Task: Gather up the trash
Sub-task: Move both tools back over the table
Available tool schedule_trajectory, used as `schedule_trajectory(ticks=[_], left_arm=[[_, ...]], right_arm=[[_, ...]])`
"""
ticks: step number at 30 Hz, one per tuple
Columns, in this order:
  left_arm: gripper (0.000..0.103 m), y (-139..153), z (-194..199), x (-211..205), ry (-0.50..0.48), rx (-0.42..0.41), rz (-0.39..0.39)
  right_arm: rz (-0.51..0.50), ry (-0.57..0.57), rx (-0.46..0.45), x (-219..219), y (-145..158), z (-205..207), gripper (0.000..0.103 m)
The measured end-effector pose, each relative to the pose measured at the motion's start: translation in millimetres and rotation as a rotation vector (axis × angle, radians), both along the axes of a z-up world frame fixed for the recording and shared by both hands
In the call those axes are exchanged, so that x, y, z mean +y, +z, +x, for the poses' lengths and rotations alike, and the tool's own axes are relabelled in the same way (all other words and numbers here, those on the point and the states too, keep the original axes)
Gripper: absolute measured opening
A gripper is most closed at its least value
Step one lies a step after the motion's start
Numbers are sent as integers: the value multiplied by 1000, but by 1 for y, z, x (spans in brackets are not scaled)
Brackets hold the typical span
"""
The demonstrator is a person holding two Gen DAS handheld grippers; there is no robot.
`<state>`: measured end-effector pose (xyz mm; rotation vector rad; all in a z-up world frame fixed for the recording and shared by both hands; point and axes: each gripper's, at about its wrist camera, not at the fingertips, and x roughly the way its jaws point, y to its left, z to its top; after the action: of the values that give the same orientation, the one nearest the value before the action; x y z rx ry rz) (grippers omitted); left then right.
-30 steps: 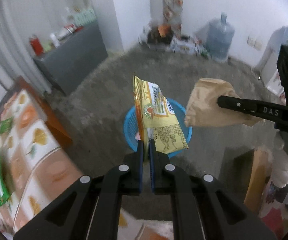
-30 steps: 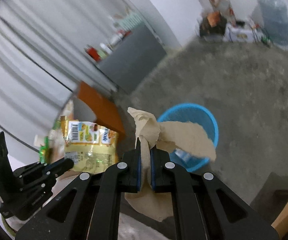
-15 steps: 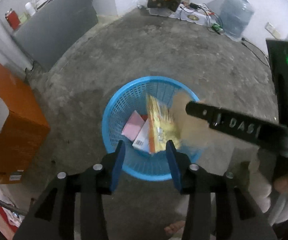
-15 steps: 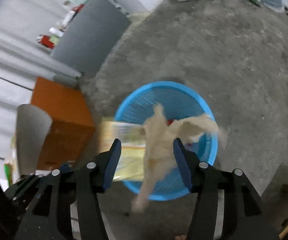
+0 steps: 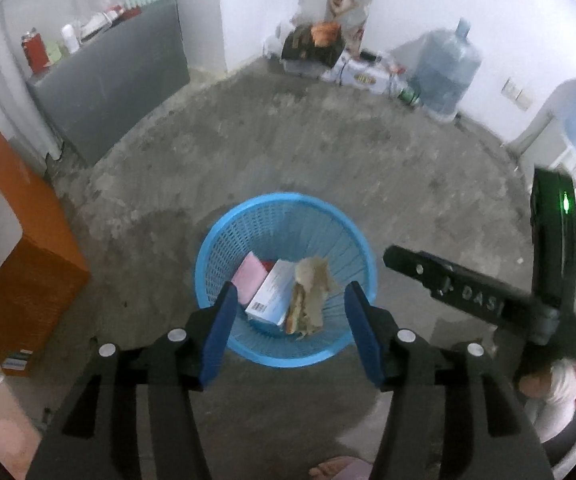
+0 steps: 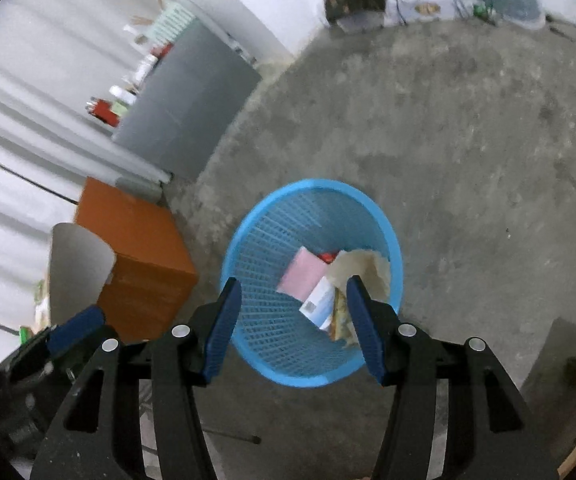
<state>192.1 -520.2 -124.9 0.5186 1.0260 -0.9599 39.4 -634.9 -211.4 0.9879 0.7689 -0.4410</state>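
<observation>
A blue mesh basket [image 5: 223,236] stands on the concrete floor, also in the right wrist view [image 6: 247,240]. Inside lie a pink packet [image 5: 247,278], a white box [image 5: 269,296], the yellow snack wrapper [image 5: 292,312] and the crumpled brown paper [image 5: 312,280]; the paper also shows in the right wrist view [image 6: 362,266]. My left gripper [image 5: 290,300] hangs open and empty above the basket. My right gripper [image 6: 294,300] is open and empty above it too, and shows in the left wrist view [image 5: 448,280] to the right.
An orange box [image 5: 27,248] stands left of the basket, a grey cabinet [image 5: 107,84] behind it. A water jug [image 5: 446,72] and clutter sit by the far wall. A white chair back [image 6: 75,268] is at the left.
Both grippers opened over the basket. The yellow wrapper and the brown paper dropped from them and now lie inside the basket.
</observation>
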Motion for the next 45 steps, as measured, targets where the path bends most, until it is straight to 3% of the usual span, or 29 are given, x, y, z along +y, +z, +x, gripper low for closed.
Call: schedule_trajectory(ticks=[6, 11, 16, 19, 22, 33, 39, 45], left_arm=[[69, 59, -20, 68, 38, 33, -151], [80, 102, -38, 132, 98, -3, -266], [96, 133, -56, 197, 176, -44, -364], [97, 141, -63, 243, 246, -41, -411], [97, 141, -70, 282, 332, -46, -417], [97, 116, -101, 409, 618, 4, -470], [97, 109, -120, 452, 679, -54, -507], [97, 114, -137, 495, 732, -169, -516]], right_arm=[[-176, 1, -80, 44, 60, -39, 71], [-403, 27, -104, 93, 116, -61, 96], [-590, 84, -93, 137, 154, -64, 96], [-714, 157, -53, 167, 165, -59, 96], [-774, 217, -62, 193, 173, -61, 96], [-686, 452, -167, 256, 189, -41, 96], [-653, 515, -179, 285, 196, -36, 96], [-569, 561, -178, 307, 194, -24, 96]])
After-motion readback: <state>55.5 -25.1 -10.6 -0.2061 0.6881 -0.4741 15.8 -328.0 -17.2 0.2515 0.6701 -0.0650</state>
